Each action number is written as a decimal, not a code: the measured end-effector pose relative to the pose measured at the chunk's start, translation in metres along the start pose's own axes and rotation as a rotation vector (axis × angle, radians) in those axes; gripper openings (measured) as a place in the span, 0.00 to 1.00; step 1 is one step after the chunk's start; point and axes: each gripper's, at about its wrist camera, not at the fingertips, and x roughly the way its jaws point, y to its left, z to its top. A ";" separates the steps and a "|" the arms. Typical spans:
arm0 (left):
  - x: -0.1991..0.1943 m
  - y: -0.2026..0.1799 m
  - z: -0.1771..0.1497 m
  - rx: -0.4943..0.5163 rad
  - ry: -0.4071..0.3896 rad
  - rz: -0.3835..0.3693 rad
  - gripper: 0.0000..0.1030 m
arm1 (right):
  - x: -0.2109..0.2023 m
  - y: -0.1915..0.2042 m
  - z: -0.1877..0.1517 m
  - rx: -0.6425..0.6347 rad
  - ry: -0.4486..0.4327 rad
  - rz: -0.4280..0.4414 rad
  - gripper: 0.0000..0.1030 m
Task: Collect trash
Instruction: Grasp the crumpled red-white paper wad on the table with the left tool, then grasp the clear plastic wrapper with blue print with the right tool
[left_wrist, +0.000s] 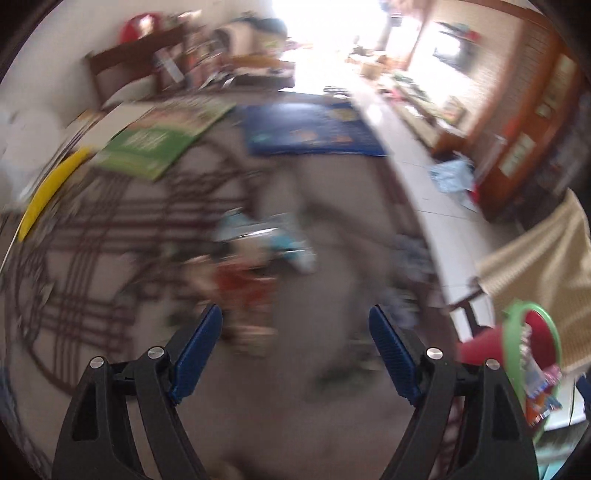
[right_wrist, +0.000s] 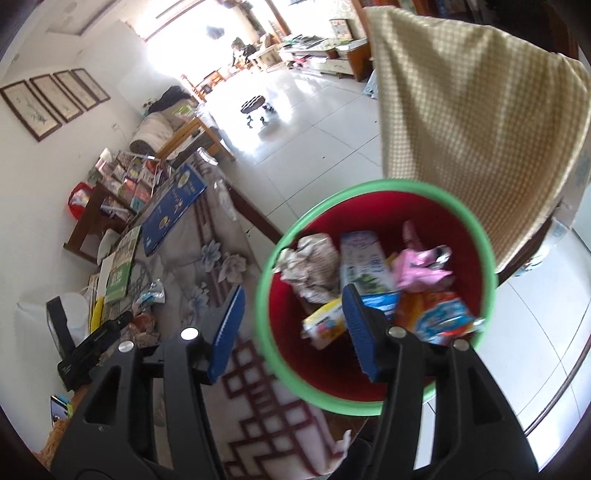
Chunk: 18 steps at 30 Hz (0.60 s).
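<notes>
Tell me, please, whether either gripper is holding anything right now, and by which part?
Nothing is held. The left gripper is open above the blanket; the right gripper is open over the bin.

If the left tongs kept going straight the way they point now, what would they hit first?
Probably the crumpled wrappers lying on the patterned blanket; the left tongs stand open, nothing between them. The view is blurred, so depth is uncertain.

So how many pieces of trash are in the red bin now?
5 visible in the red bin: crumpled paper at left, milk carton centre, pink wrapper right, yellow box front-left, orange packet front-right. More may lie beneath.
</notes>
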 end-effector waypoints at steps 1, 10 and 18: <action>0.009 0.015 0.001 -0.028 0.021 0.005 0.75 | 0.005 0.008 -0.003 -0.012 0.012 0.003 0.52; 0.062 0.051 0.013 -0.006 0.144 -0.099 0.55 | 0.027 0.088 -0.035 -0.093 0.064 -0.009 0.52; 0.039 0.081 0.006 0.073 0.156 -0.211 0.27 | 0.069 0.166 -0.058 -0.145 0.144 0.038 0.56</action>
